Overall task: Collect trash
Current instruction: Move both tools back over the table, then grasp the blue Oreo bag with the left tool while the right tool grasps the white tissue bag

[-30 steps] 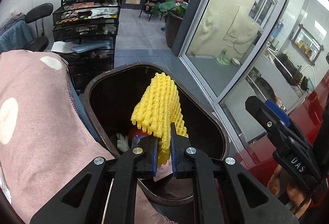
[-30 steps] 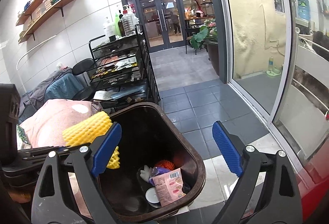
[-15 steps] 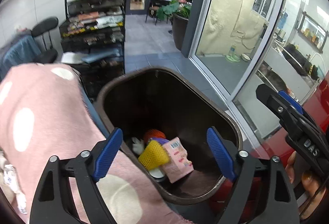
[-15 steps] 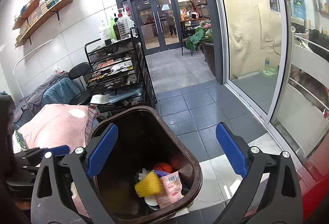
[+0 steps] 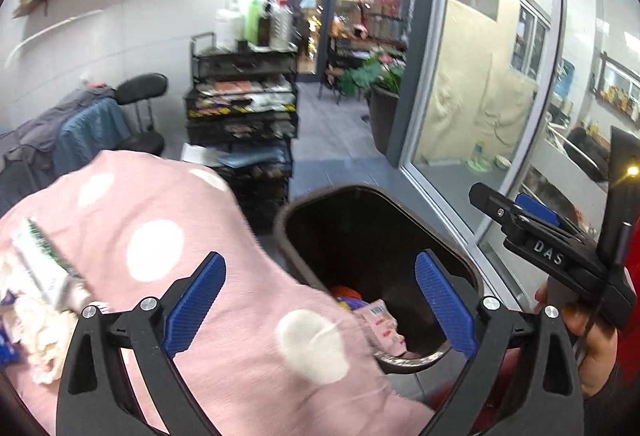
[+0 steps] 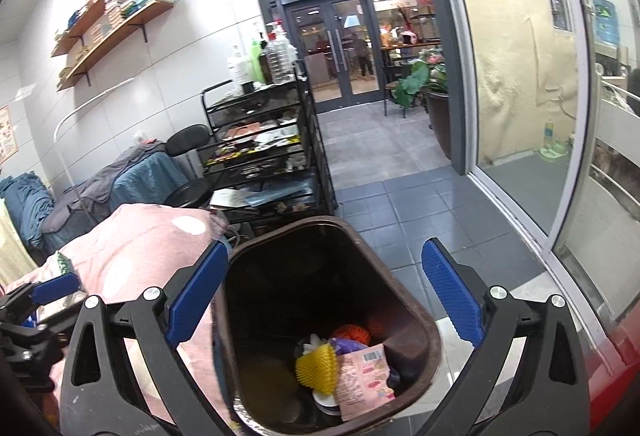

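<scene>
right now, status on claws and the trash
Both claws open, empty: left, right. Yellow foam net lying in bin. More litter on pink cloth, nothing blocking.

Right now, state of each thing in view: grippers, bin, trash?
Left gripper: open, empty.
Right gripper: open, empty.
Bin: upright, no lid, trash at the bottom.
Yellow foam net: loose in the bin.
Pink packet: in the bin, beside the net.
Tube: on the pink cloth, uncollected.

Grey floor tiles [image 6: 404, 195] run past a black wire rack [image 6: 260, 151] (bottles on top) toward glass double doors [image 6: 336, 51]; wooden wall shelves [image 6: 112, 23] hang left.
</scene>
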{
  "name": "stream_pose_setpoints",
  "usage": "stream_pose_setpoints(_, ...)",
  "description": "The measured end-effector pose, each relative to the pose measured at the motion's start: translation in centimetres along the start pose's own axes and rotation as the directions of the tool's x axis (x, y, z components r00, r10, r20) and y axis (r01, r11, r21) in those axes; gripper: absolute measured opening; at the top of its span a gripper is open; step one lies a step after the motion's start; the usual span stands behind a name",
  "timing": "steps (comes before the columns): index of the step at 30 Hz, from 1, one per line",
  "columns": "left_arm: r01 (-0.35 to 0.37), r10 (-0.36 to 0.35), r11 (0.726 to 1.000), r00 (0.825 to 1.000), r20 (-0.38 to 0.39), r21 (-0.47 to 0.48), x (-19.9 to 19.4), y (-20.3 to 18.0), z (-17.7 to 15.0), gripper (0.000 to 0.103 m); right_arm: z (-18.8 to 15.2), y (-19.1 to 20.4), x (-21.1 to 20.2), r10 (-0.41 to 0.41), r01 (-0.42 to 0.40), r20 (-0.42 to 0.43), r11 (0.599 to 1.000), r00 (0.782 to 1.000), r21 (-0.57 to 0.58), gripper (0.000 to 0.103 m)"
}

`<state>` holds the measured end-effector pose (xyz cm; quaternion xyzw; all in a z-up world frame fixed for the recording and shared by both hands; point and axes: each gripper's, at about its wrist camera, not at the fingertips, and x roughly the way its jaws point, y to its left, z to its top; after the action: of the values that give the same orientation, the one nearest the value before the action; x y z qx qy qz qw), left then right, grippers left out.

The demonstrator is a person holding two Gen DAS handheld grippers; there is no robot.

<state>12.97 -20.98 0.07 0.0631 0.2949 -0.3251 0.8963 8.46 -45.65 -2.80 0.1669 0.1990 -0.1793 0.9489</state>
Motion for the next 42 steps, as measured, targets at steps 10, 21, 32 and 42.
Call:
stream_pose_setpoints(10,-0.124,0.132,0.987,0.988,0.074,-0.100,-4.5,4.7,-2.1,0.096,-0.3,5.5,0.2,0.139,-0.141,-0.027,0.986,0.990,-0.092,0.096)
stream_pose_setpoints(21,-0.288,0.317,0.925,0.944,0.087,-0.248,-9.1,10.2,-6.0,0.096,-1.5,13.2,0.6,0.327,-0.349,-0.136,0.917,0.935,-0.192,0.096)
stream_pose_setpoints(32,-0.416,0.466,0.807,0.885,0.019,-0.419,-13.8,18.1,-10.8,0.096,-4.4,22.3,1.4,0.473,-0.559,-0.321,0.779,0.821,-0.282,0.096)
stream_pose_setpoints(42,-0.474,0.512,0.736,0.857,-0.061,-0.483,-14.9,26.6,-12.0,0.090,-7.2,29.1,2.1,0.523,-0.705,-0.489,0.622,0.698,-0.341,0.096)
